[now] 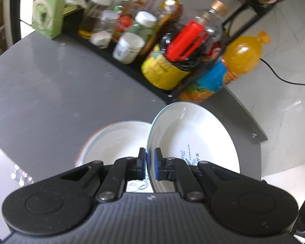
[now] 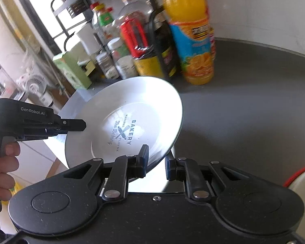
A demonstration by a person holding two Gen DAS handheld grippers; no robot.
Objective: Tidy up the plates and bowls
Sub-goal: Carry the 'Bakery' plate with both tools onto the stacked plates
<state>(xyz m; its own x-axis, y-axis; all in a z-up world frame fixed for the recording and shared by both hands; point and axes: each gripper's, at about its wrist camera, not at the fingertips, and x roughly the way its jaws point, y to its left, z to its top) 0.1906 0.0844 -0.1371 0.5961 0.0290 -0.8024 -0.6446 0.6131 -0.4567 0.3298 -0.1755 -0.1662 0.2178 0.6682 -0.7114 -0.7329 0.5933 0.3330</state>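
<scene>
A white plate printed "BAKERY" hangs tilted above the grey counter. My left gripper is shut on its near rim. In the right wrist view the same plate faces me, with the left gripper clamped on its left edge and a hand behind it. My right gripper is open, its fingers straddling the plate's lower rim with a small gap on the right side. A white bowl with a reddish rim sits on the counter just below and left of the plate.
A black rack crowded with bottles and jars runs along the back of the counter. An orange juice bottle stands at its end. A green carton is at the far left. A red-rimmed white dish shows at the right.
</scene>
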